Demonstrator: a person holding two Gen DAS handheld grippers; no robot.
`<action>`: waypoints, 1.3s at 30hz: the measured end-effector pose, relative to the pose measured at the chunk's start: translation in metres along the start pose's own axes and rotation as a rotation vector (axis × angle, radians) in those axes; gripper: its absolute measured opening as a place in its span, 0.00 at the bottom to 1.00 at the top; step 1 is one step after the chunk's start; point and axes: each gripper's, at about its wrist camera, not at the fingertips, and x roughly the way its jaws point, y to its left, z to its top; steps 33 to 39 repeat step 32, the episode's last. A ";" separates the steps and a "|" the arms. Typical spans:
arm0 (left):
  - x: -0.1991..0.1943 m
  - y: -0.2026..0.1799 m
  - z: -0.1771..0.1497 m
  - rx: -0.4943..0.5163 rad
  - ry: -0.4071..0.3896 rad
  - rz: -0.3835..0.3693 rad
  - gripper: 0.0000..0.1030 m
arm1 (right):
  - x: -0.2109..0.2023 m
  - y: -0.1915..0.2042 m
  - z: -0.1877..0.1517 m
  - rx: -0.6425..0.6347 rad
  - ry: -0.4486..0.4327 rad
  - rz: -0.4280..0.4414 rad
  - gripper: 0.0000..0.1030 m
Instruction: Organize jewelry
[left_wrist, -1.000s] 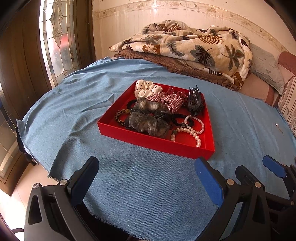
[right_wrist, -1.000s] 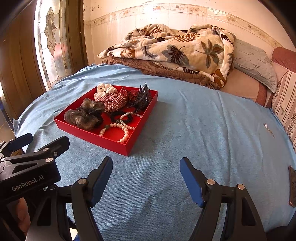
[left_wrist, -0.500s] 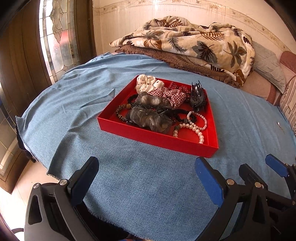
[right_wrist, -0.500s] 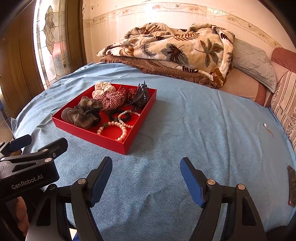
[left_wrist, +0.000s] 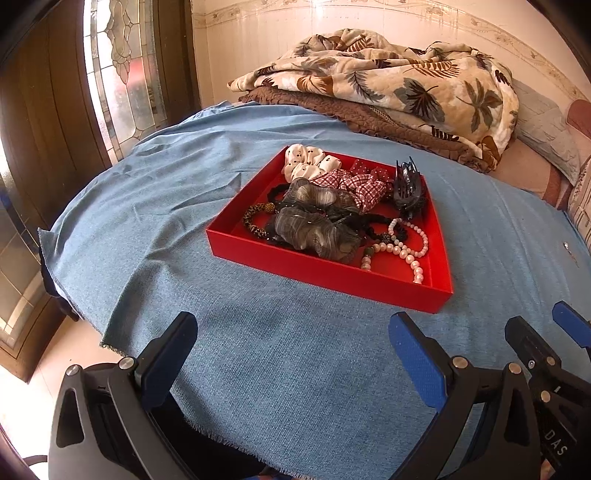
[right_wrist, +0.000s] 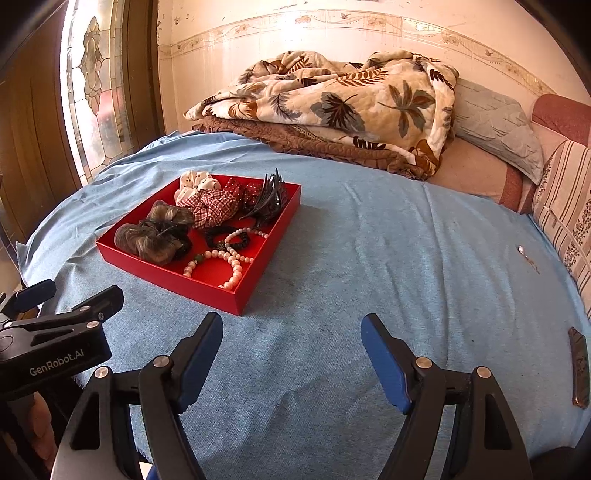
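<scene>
A red tray (left_wrist: 317, 267) (right_wrist: 207, 291) sits on the blue bed cover. It holds a pearl necklace (left_wrist: 410, 254) (right_wrist: 229, 258), grey-brown scrunchies (left_wrist: 314, 229) (right_wrist: 151, 238), a red checked scrunchie (left_wrist: 354, 186) (right_wrist: 212, 206), a white spotted scrunchie (left_wrist: 306, 164), a black claw clip (left_wrist: 406, 188) (right_wrist: 267, 199) and dark bead bracelets (left_wrist: 255, 218). My left gripper (left_wrist: 291, 341) is open and empty, well short of the tray's near wall. My right gripper (right_wrist: 291, 343) is open and empty, to the right of the tray's near corner.
A folded leaf-print blanket (left_wrist: 388, 81) (right_wrist: 332, 103) and pillows (right_wrist: 495, 125) lie at the back. A small metal item (right_wrist: 524, 254) and a dark flat object (right_wrist: 580, 365) lie on the cover at right. The bed edge (left_wrist: 107, 332) drops off at left by a stained-glass door (left_wrist: 122, 62).
Both grippers have moved slightly; the tray sits a little higher and further right in the views. Both stay open.
</scene>
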 end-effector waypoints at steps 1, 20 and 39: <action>0.000 0.000 0.000 0.000 0.001 0.001 1.00 | 0.000 0.001 0.000 -0.003 -0.001 0.000 0.79; 0.008 -0.003 0.007 0.007 0.021 0.017 1.00 | 0.000 -0.002 0.002 0.005 -0.002 0.006 0.80; 0.015 -0.024 0.011 0.068 0.045 0.003 1.00 | 0.008 -0.023 0.000 0.044 0.014 0.033 0.81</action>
